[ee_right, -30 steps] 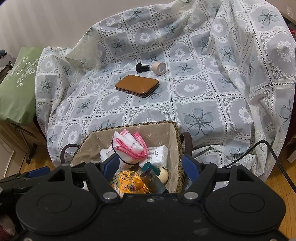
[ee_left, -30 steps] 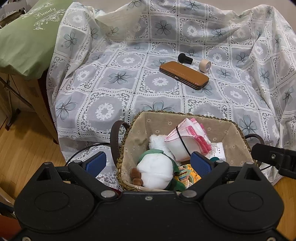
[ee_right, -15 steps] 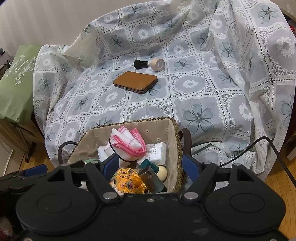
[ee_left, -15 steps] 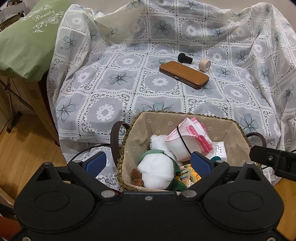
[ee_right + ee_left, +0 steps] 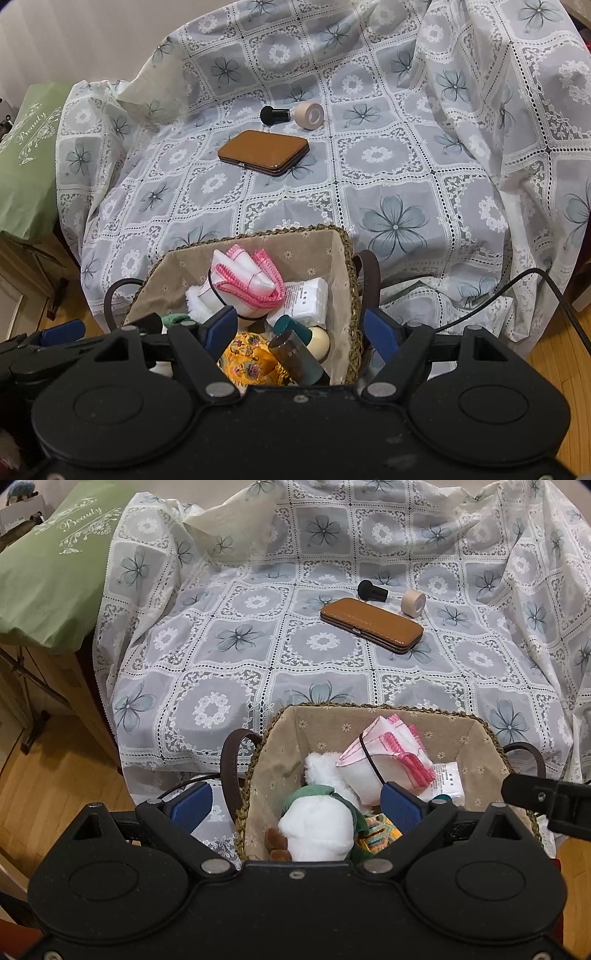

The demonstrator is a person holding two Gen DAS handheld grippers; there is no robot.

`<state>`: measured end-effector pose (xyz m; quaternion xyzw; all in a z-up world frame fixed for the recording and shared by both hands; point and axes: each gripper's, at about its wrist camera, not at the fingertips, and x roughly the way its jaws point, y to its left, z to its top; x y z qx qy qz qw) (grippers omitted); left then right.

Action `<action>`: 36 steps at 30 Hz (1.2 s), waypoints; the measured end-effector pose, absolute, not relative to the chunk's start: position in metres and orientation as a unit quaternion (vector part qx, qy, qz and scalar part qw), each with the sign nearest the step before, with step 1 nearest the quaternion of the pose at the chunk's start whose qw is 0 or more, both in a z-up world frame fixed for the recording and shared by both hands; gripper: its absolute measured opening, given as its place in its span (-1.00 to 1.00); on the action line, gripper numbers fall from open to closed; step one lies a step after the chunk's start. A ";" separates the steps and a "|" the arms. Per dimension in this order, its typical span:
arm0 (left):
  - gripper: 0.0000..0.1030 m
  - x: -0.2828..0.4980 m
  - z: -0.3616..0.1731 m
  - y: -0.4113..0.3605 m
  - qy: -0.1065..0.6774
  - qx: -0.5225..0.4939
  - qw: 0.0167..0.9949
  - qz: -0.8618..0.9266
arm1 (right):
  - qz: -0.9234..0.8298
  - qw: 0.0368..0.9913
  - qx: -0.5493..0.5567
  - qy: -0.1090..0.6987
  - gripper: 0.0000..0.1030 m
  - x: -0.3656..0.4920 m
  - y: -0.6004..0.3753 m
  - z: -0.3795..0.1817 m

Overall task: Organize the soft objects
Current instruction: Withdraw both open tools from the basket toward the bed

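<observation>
Since a second earlier your right gripper (image 5: 301, 328) had eased back and a little to the right of the basket (image 5: 345, 254), so the chair cover (image 5: 391, 177) filled more of its view, while your left gripper (image 5: 295, 805) had barely shifted. Taking the basket as the landmark and reading left to right: well off to its left lay the green cushion (image 5: 55, 565), clear of the work. Your left gripper hovered at the basket's near left corner, jaws spread wide and holding nothing, one pad outside the left wall by the brown handle (image 5: 231, 760) and the other over the contents, which looked to me like a stance for reaching in. Inside, toward the left, lay the white plush toy (image 5: 317, 827) with its green scarf; beside it at the middle sat the folded white cloth with pink trim (image 5: 384, 757), then the white packet (image 5: 447, 781) against the right side, with the yellow patterned pouch (image 5: 247, 363) and some bottles (image 5: 299, 350) at the near edge. Your right gripper hung over the basket's near right corner, its jaws likewise spread and empty, straddling the right wall. Beyond the basket, on the covered seat, lay the brown case (image 5: 371, 624), the small black object (image 5: 371, 590) and the tape roll (image 5: 413, 599), hard items I judged were set apart from the soft ones on purpose.
</observation>
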<state>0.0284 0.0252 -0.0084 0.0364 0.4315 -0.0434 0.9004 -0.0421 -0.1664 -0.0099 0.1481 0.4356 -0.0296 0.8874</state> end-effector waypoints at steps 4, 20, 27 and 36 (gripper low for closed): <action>0.84 0.036 -0.008 0.023 0.434 0.044 0.899 -0.043 | -0.031 0.887 0.147 0.437 0.47 -0.036 -0.170 -0.010; 0.84 0.093 -0.005 0.008 0.440 0.064 0.895 -0.048 | -0.039 0.875 0.145 0.461 0.48 0.019 -0.180 -0.018; 0.84 0.134 -0.004 -0.002 0.434 0.071 0.896 -0.055 | -0.044 0.875 0.132 0.464 0.48 0.061 -0.187 -0.020; 0.84 0.199 -0.009 -0.016 0.425 0.086 0.899 -0.056 | -0.058 0.885 0.115 0.448 0.48 0.128 -0.199 -0.020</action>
